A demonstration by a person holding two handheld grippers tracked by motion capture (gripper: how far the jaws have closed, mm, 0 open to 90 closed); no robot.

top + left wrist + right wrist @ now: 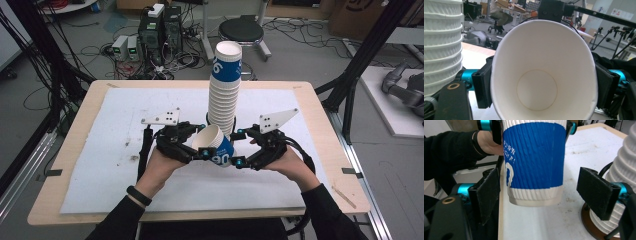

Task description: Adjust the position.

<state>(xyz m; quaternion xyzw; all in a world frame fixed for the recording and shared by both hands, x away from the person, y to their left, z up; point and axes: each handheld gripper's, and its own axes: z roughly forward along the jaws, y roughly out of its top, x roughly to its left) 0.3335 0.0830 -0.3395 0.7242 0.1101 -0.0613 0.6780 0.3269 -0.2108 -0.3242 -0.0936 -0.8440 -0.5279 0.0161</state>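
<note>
At frame centre, before the tall cup stack on the worktop, a blue paper cup lies tilted, mouth leftward. The left gripper clenches its rim; the right gripper stands released around its base.

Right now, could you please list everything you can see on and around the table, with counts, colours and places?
Paper cup: one, blue and white, tilted, in front of the stack.
Cup stack: one, white with a blue top cup, table centre.
Stack base: one, dark, round, under the stack.
Mat: one, pale, covering the table.
Table: one, light wood.
Stool: one, black, on the floor behind.
Computer towers: two, dark, on the floor behind.
Left claw: black, pads pressing the cup's rim end.
Right claw: black, pads apart from the cup's base.
</note>
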